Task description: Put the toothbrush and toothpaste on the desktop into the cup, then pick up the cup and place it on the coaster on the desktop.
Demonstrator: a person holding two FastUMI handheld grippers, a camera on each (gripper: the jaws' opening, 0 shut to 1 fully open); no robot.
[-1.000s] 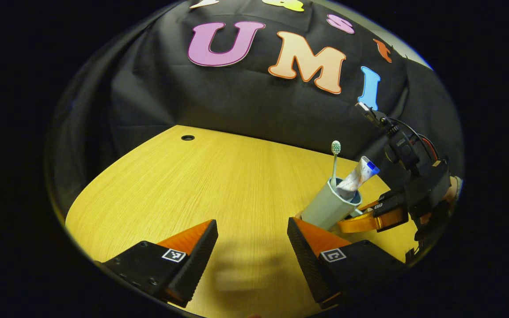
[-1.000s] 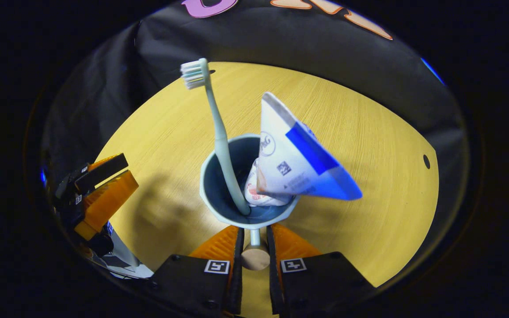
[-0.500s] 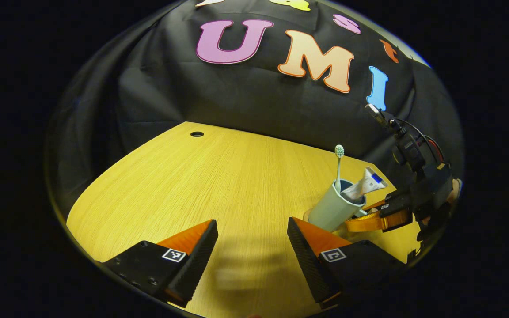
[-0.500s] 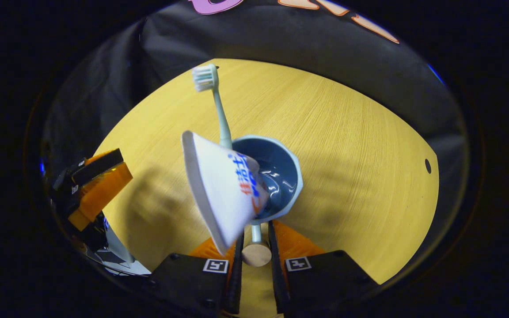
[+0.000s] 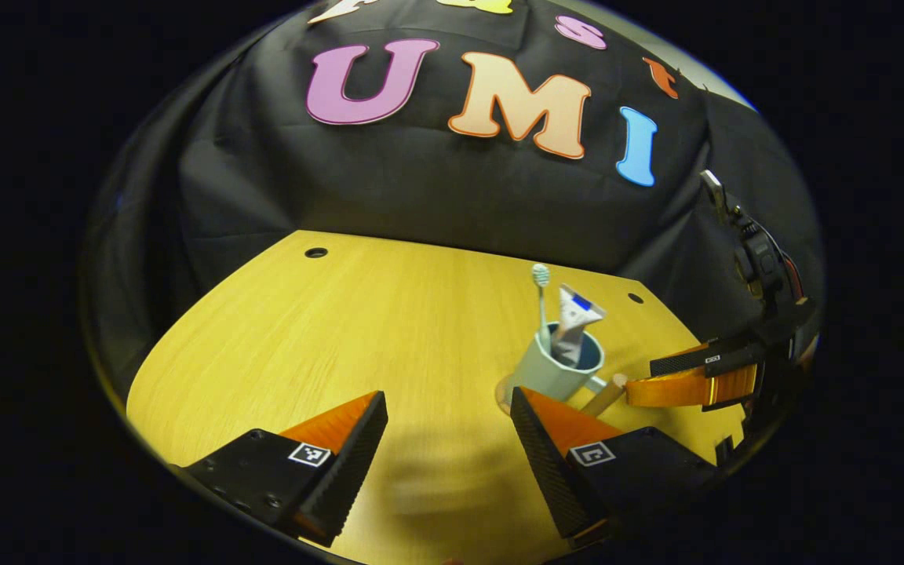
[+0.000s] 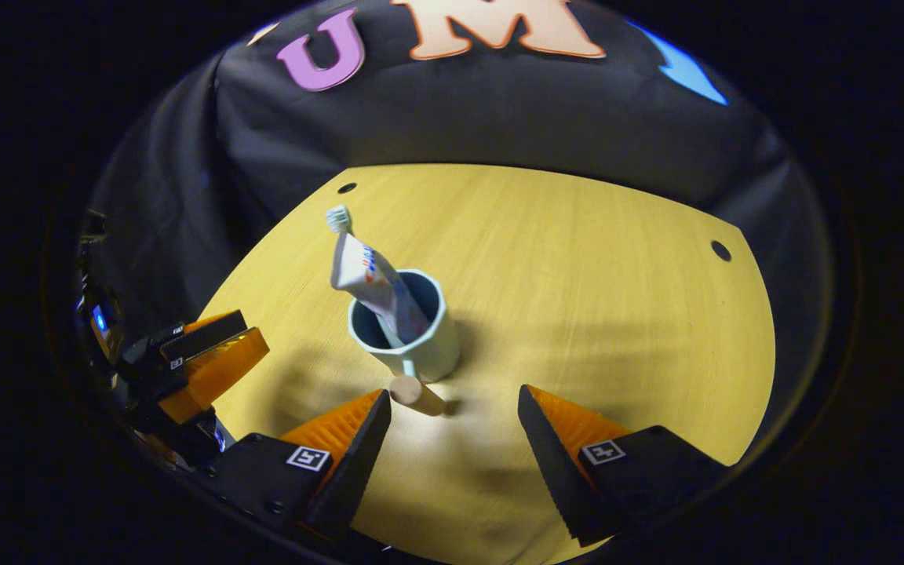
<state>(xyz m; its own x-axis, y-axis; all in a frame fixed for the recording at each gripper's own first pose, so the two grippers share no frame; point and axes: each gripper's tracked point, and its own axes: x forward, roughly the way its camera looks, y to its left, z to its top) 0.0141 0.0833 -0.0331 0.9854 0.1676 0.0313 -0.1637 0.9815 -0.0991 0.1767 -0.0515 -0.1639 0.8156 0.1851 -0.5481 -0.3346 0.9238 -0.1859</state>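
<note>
Yellow desk [image 6: 577, 259] carries the cup [image 6: 413, 349], brush [image 6: 337, 220] and paste [image 6: 373, 286] inside, apparently on a coaster. Right gripper [image 6: 452, 428] has released the handle and backed off, fingers wide, empty. Left gripper [image 5: 448, 435] open, idle. Task looks complete.

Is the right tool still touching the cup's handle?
Apart. In the right gripper view the right tool is open and the cup's wooden handle lies free on the desk between its spread fingers, with bare wood on both sides.
</note>
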